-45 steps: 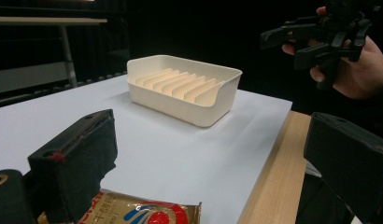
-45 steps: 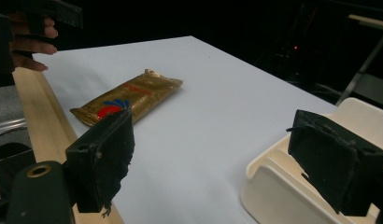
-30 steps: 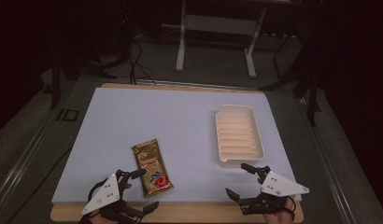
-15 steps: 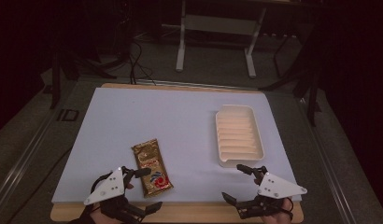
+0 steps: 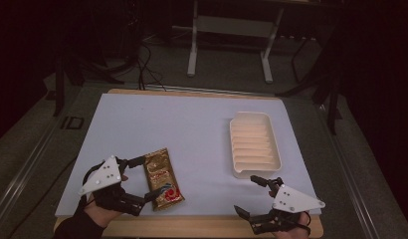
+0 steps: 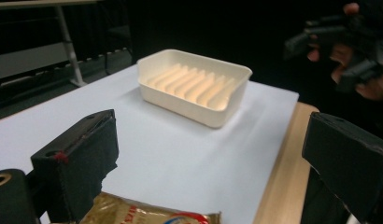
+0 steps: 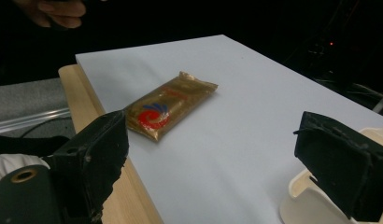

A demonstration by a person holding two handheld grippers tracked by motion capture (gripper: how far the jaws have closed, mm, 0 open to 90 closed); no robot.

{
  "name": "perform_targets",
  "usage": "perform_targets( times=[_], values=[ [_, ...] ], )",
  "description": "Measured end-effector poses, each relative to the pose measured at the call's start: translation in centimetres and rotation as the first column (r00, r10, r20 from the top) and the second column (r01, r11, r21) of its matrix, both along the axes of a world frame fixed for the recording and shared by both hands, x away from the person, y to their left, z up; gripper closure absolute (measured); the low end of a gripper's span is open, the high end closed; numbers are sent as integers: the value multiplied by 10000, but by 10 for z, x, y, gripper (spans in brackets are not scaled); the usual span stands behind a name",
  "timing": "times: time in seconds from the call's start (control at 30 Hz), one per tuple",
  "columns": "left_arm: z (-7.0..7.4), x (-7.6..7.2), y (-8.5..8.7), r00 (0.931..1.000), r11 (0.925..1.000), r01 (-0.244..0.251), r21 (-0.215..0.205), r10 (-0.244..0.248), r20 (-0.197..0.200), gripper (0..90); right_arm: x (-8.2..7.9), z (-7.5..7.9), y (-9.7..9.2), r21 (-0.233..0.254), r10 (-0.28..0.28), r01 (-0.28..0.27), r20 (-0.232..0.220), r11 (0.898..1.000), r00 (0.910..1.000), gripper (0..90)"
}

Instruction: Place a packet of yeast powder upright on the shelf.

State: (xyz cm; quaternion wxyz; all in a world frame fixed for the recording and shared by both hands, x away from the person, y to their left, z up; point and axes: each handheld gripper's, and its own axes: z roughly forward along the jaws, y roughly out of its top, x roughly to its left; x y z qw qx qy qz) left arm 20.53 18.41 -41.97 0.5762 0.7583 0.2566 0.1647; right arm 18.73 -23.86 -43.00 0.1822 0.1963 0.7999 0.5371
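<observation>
Gold foil snack packet [image 5: 162,179]: flat on white worktop [image 5: 192,129]. Left tongs [image 5: 145,177] now moved in, open, straddling packet w/o gripping; pickup likely next. Right tongs [image 5: 252,195] open, idle.

gold packet [image 5: 163,179], red-blue swirl | cream ribbed tray [image 5: 254,144] | pale lilac mat [image 5: 182,129] | light wood table [image 5: 212,226] | black claws, grey plates

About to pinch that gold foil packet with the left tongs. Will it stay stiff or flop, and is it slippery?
The gold foil packet lies flat yet looks slightly puffed, so it will probably sag at its free end if gripped by one edge. Its glossy wrapper suggests it may slide on the smooth white mat when nudged. The open left tongs already straddle it; a grip across the middle seems safest.
</observation>
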Motion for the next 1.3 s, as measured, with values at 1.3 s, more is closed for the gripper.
perform_targets(
  times=[1.3],
  values=[
    [-85, 98, 33, 9615, 9703, -1985, 1384, 2202, -1646, 147, -2, 0, -1, 95, 90, -92, 140, 9999, 9999, 118]
  ],
)
